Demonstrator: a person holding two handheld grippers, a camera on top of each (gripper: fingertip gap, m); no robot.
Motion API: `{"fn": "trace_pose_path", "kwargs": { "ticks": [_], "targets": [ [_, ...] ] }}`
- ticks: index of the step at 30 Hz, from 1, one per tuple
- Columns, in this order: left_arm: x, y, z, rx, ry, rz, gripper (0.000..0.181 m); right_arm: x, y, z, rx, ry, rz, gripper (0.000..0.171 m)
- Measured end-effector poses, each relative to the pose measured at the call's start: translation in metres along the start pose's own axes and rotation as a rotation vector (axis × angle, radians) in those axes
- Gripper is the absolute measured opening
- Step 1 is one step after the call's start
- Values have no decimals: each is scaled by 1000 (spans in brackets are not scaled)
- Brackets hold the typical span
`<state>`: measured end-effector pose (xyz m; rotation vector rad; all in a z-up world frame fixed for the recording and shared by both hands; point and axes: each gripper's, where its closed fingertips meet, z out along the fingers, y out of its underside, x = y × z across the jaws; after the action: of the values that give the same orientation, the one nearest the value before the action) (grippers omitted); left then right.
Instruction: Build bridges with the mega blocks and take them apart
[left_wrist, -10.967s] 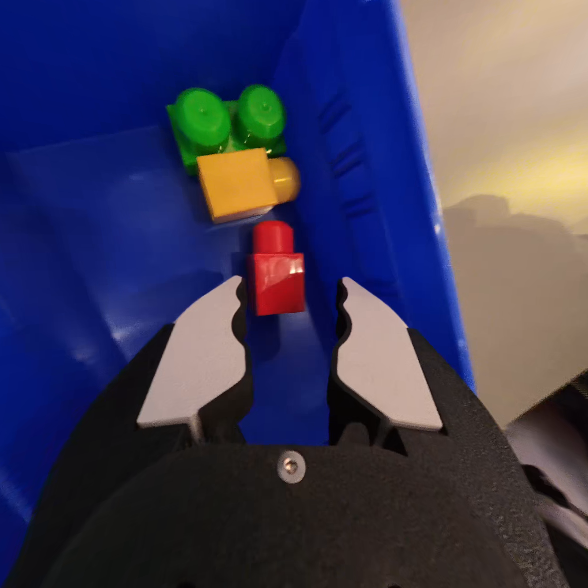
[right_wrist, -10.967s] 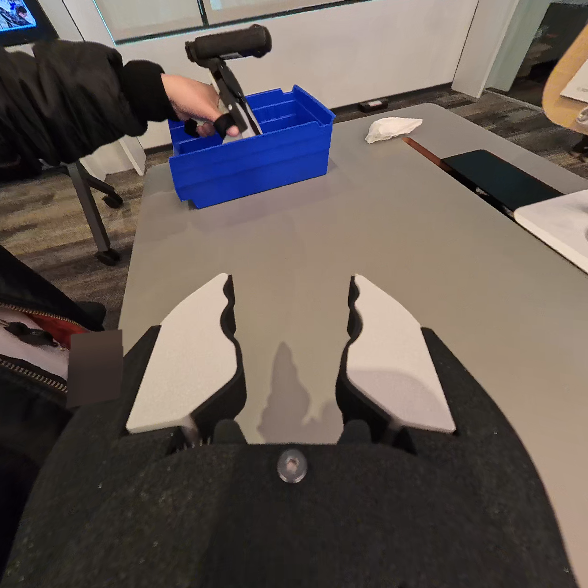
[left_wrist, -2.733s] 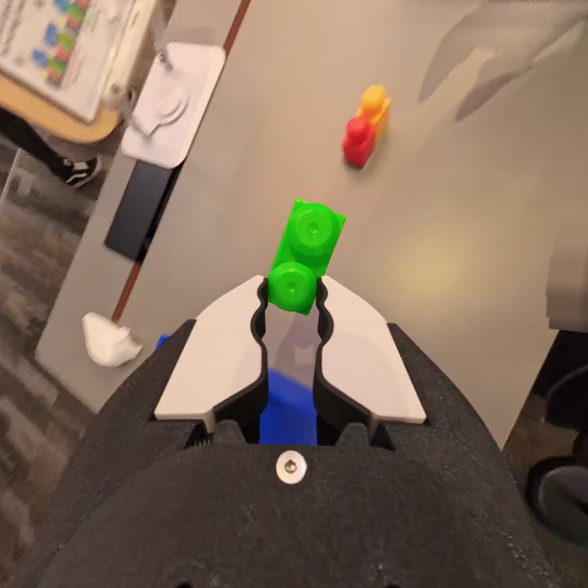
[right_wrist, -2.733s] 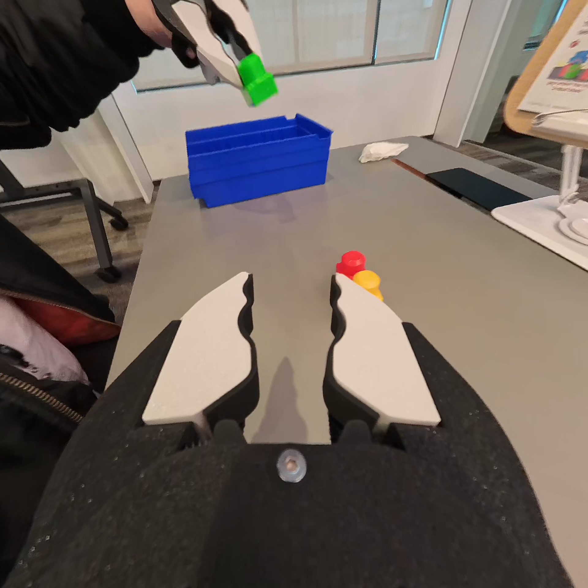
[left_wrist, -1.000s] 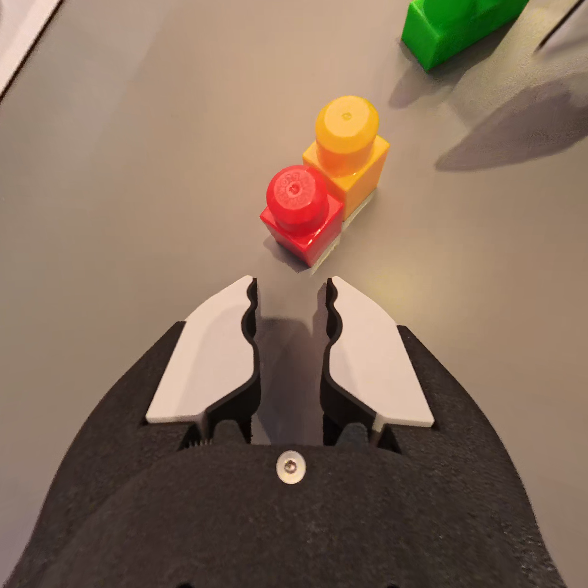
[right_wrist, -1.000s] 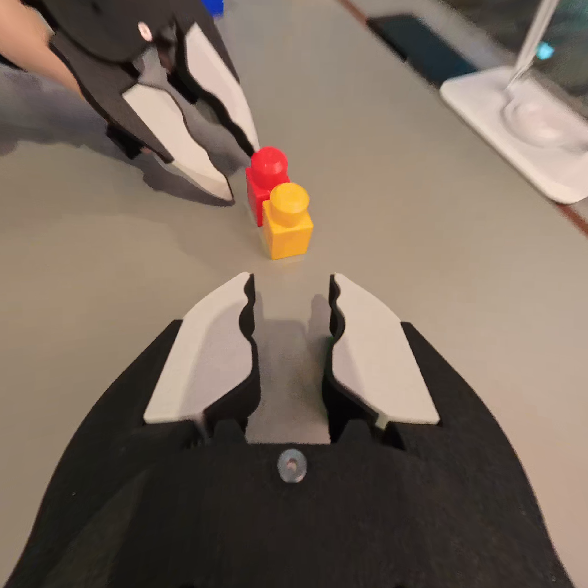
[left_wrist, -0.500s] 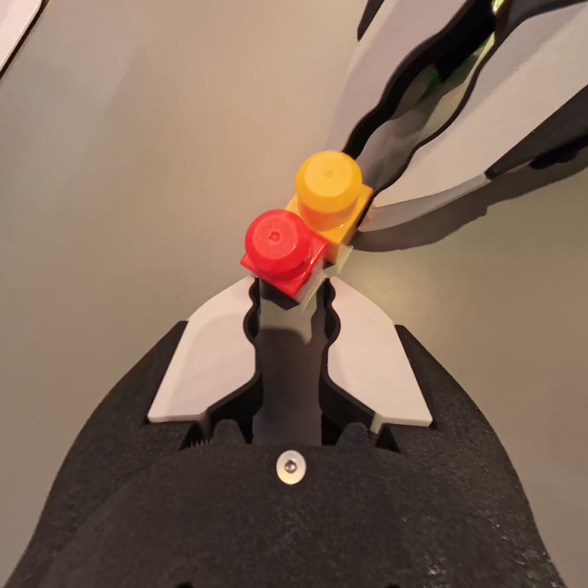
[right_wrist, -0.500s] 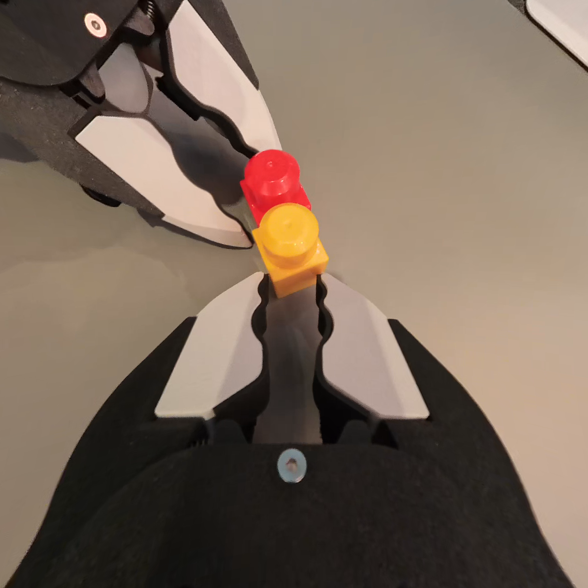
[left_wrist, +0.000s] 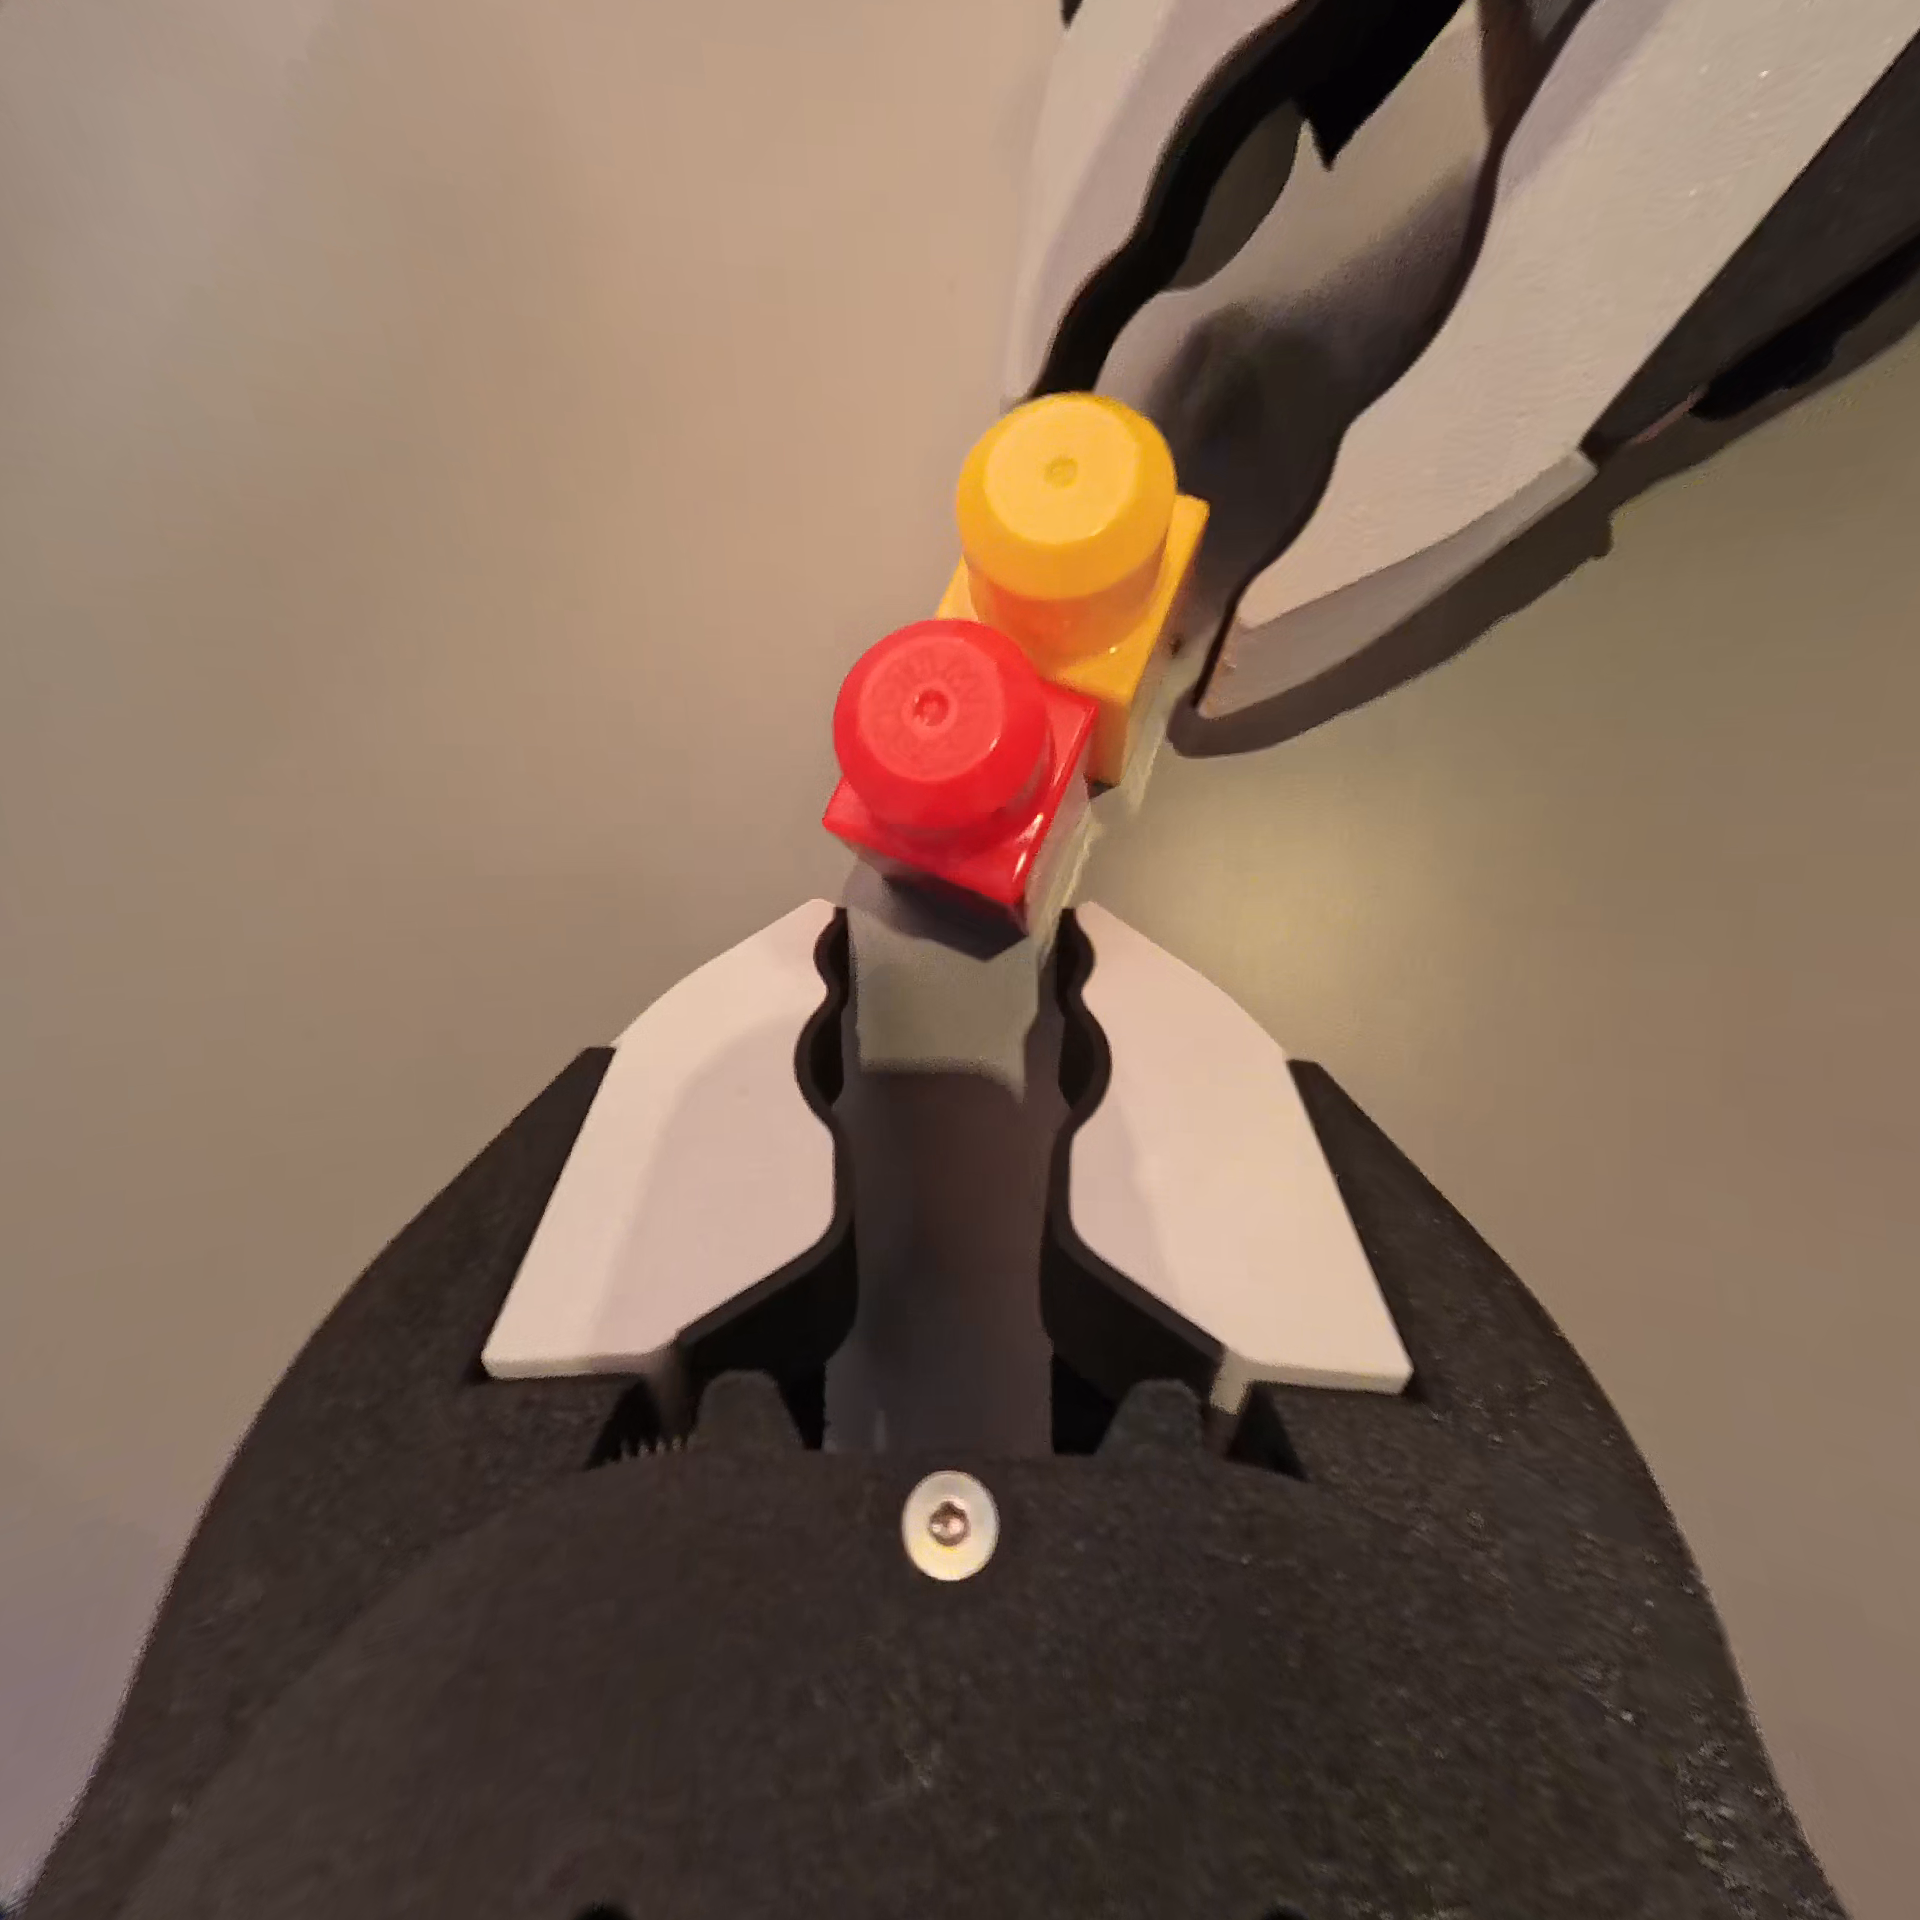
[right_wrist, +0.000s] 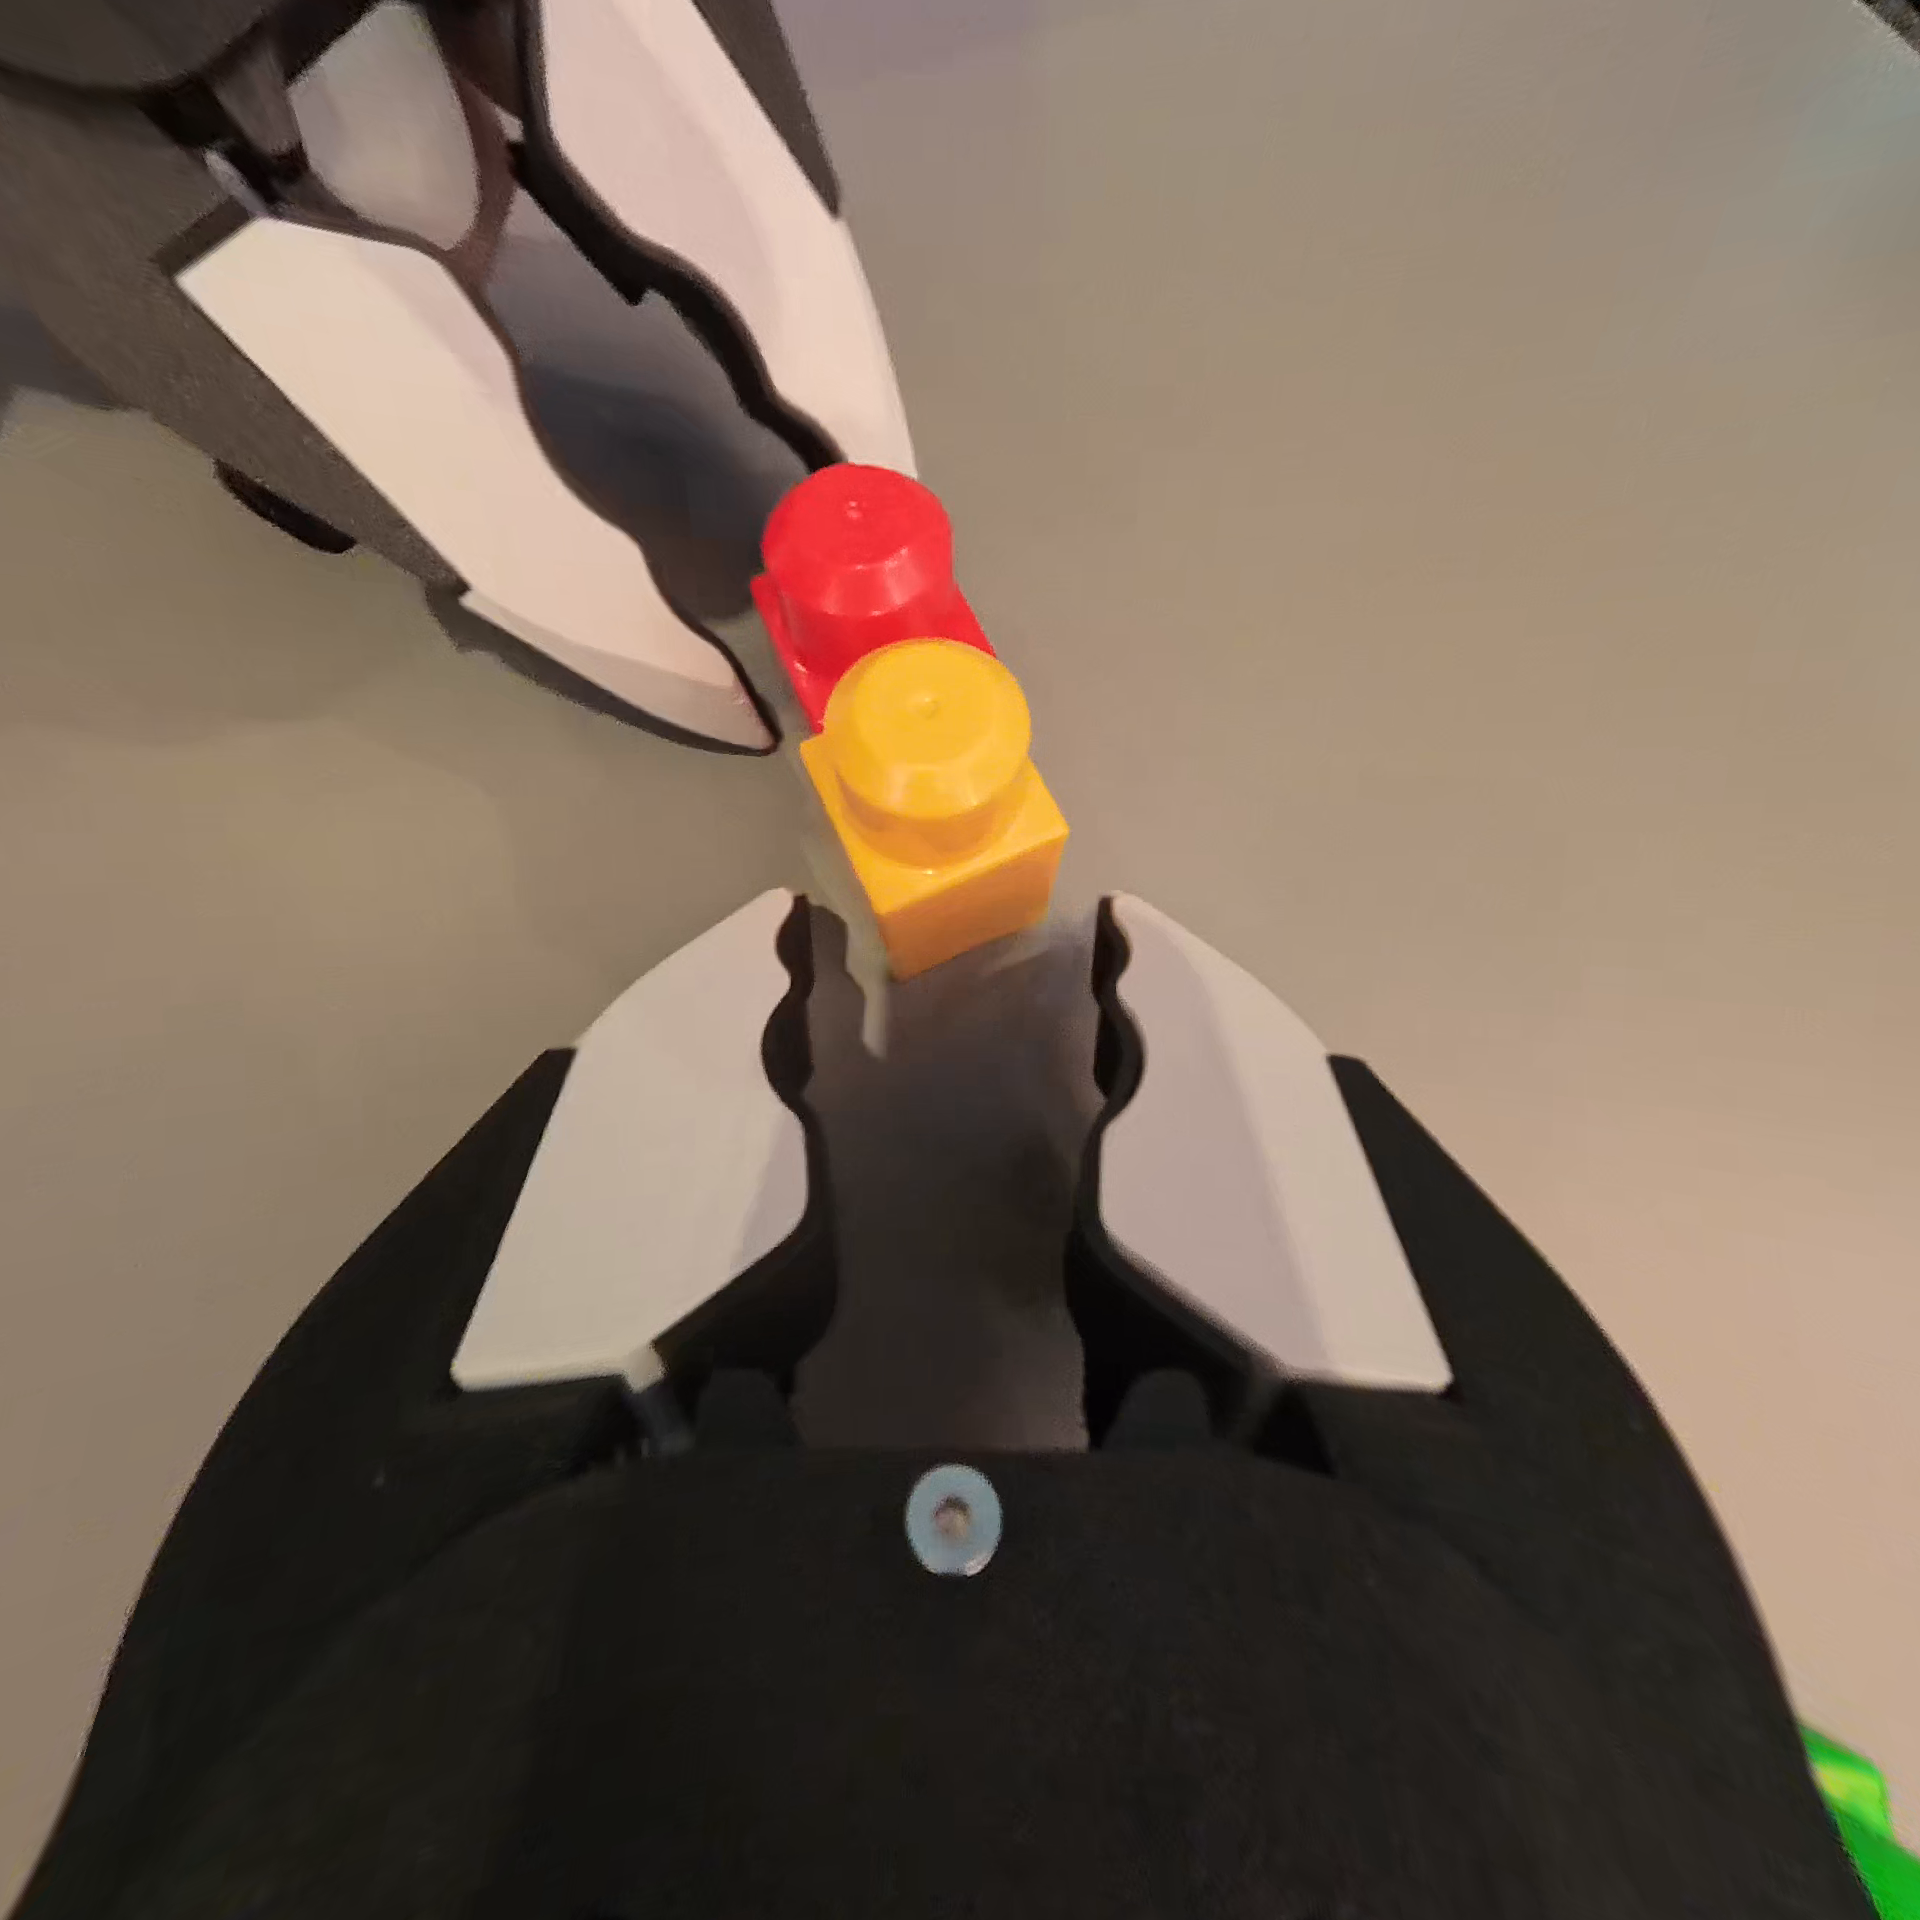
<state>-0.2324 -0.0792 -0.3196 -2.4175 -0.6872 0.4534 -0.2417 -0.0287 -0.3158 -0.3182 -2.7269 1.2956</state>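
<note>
A red one-stud block and a yellow one-stud block stand side by side, touching, on the grey table. My left gripper is open, its tips on either side of the red block's near corner. My right gripper is open wider, with the yellow block just at its tips. The red block is behind it. In each view the other gripper comes in from the far side, its fingers astride the far block. Whether any finger touches a block is unclear.
A green block shows at the bottom right corner of the right wrist view, near that gripper's body. Bare grey tabletop lies to both sides of the block pair. Tip to tip, the grippers are about 6 centimetres apart.
Both grippers have closed in on the block pair from opposite sides. In the last half second the right gripper's jaws have spread wider around the yellow block. The left jaws keep about the same gap.
</note>
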Motion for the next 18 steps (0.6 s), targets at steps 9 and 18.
{"fn": "trace_pose_path", "kwargs": {
  "ticks": [9,18],
  "targets": [
    [-3,1,0,-2,13,2,51,1,-10,4,40,-110,-25,42],
    [0,-5,4,5,21,-3,45,1,-10,5,36,-113,-40,38]
  ]
}}
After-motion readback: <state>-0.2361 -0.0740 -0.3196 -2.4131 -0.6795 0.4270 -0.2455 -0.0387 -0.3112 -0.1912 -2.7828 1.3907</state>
